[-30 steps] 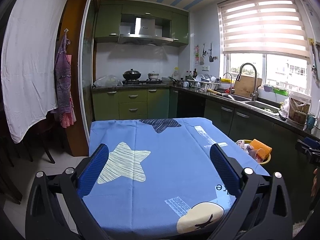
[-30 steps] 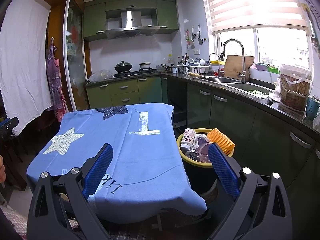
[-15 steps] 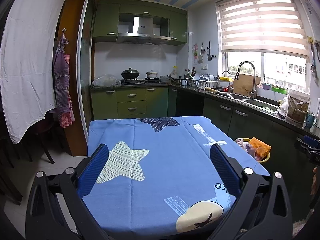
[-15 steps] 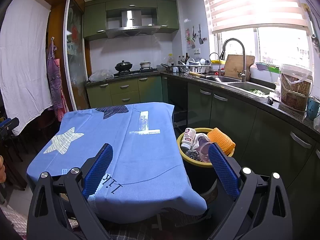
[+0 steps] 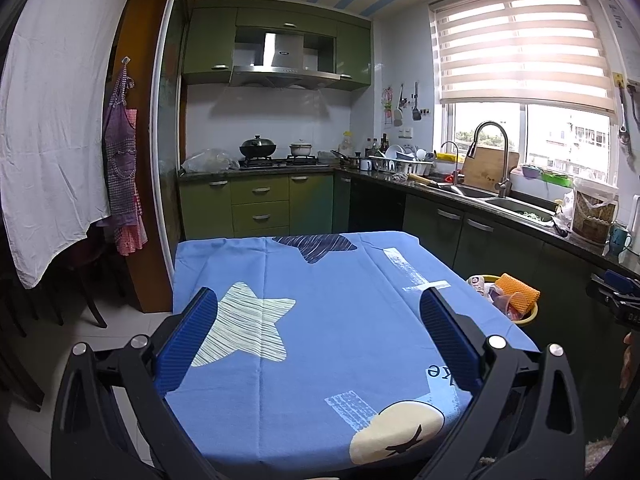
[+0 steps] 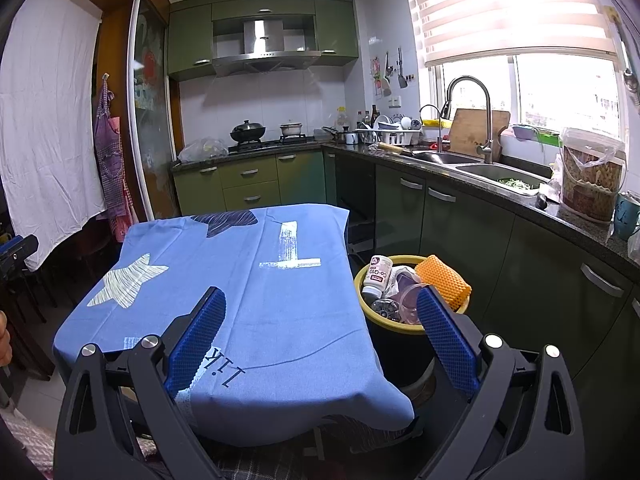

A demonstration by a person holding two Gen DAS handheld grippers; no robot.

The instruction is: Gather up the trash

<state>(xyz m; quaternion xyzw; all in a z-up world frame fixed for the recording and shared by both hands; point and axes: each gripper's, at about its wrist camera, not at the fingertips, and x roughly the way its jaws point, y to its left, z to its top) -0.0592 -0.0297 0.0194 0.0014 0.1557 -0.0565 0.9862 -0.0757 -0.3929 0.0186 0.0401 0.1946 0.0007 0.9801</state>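
Almost nothing has shifted over the last second. At lower centre of the left view, the left tool (image 5: pixel 318 336) still hangs released and empty over the bare blue bench (image 5: pixel 340 280). The right tool (image 6: pixel 320 328) is likewise released. The trash sits in the yellow-rimmed bin (image 6: pixel 408 326), centre right, so collection looks finished.

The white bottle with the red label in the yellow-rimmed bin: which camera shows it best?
The right wrist view: the white bottle with the red label leans at the rim of the yellow-rimmed bin, label readable. The left wrist view shows only its top behind the blue tablecloth.
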